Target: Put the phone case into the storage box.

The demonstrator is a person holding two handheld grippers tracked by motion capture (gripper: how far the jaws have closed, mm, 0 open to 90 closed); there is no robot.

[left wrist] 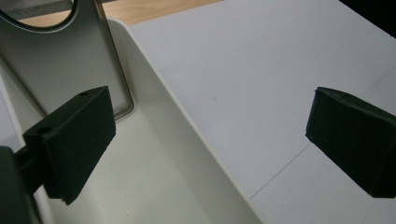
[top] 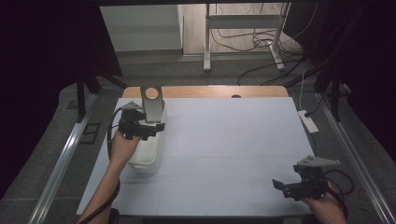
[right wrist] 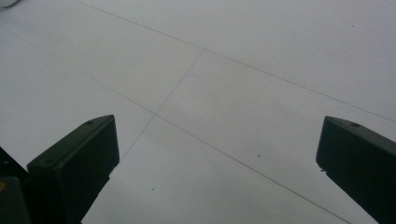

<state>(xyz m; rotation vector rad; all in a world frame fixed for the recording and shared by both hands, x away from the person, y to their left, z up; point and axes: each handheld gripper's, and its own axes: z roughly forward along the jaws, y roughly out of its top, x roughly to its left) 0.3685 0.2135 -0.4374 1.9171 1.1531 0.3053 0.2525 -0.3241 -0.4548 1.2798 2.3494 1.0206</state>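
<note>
One gripper (left wrist: 210,140) astride white bin (left wrist: 187,140) wall.

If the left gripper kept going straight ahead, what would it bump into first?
Probably the long rim of the white plastic bin, which runs between the open left gripper's jaws; the white table lies beyond. Depth is hard to judge.

White bin (top: 148,158), silver-grey stand (top: 152,105), white table (top: 233,140)
</note>
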